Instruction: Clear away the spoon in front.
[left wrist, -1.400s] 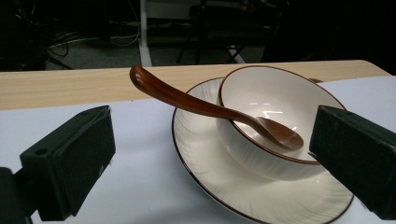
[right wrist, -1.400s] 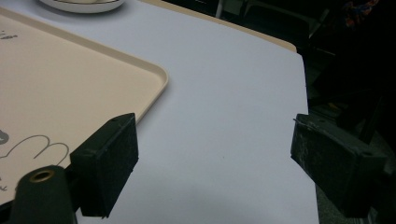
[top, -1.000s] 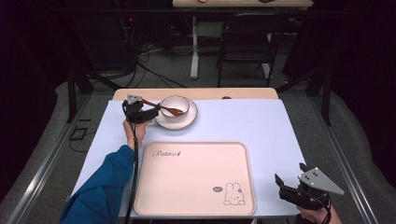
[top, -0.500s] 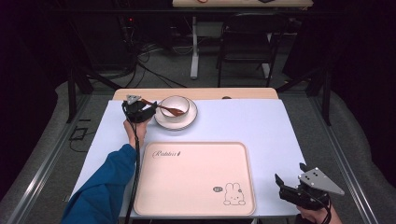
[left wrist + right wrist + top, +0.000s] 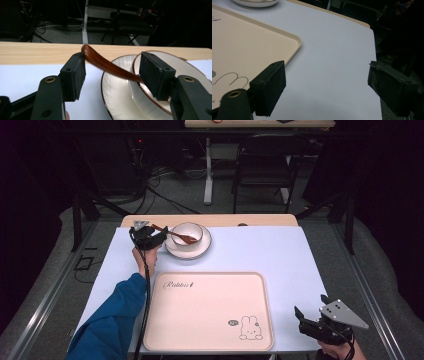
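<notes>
The brown spoon lies with its scoop end in the white bowl, and its handle sticks out over the rim, up and away to the side. The bowl sits on a white saucer with a thin brown edge, at the far side of the table, close to the wooden strip along the back. The left gripper is right at the spoon handle. Its two black jaws are wide apart, one on each side of the handle. The handle's tip is just beside one jaw pad, but I cannot tell if it touches, and the jaws are not squeezing it. In the high view the left gripper is just beside the saucer, held by a hand with a blue sleeve. In front of the bowl lies a big pale pink tray with a small rabbit drawing in one corner. The tray lies on a light purple mat that covers most of the table. The right gripper is far from the bowl, at the near corner of the mat, just beside the tray. Its jaws are wide open too and hold nothing, with only the mat between them.
</notes>
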The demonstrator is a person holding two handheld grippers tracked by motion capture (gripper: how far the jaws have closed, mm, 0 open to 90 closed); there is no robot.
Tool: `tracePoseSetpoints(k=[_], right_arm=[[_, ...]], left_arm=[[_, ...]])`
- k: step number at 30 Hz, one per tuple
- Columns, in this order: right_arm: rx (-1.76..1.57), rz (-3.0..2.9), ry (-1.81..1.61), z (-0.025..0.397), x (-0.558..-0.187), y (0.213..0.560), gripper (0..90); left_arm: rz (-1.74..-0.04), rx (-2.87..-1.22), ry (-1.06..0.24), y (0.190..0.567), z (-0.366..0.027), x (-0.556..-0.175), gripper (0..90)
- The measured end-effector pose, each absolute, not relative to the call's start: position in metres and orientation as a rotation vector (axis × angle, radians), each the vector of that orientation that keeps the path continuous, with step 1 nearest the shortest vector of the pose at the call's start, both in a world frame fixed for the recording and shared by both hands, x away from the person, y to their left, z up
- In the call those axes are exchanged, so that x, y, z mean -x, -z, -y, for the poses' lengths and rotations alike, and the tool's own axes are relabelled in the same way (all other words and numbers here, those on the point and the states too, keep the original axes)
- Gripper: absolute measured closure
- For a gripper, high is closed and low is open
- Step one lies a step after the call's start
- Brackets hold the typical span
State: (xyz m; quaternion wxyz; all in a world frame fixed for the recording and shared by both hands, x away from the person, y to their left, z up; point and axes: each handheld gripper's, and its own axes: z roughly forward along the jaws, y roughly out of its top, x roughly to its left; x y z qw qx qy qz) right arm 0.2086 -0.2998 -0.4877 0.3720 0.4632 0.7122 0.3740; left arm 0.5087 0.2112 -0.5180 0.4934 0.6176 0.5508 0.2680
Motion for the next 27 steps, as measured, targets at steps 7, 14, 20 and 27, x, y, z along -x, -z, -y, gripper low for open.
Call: tracePoseSetpoints(k=[7,14,20,27], right_arm=[[-1.188,-1.826,-0.958,0.2998,-0.2086,0.4878,14.3],[-1.186,-1.826,-0.956,0.3,-0.2087,0.4877,14.3],[-1.188,-1.825,-0.957,0.2998,-0.2085,0.4877,14.3],[-1.188,-1.821,-0.957,0.2998,-0.2084,0.4876,14.3]], left_arm=[[-1.35,-1.465,-0.638,0.5214,-0.2139,-0.5134,49.6],[-1.324,-1.453,-0.641,0.5205,-0.2139,-0.5122,59.8],[-1.336,-1.451,-0.638,0.5215,-0.2145,-0.5128,61.4],[-1.32,-1.416,-0.629,0.5181,-0.216,-0.5103,66.4]])
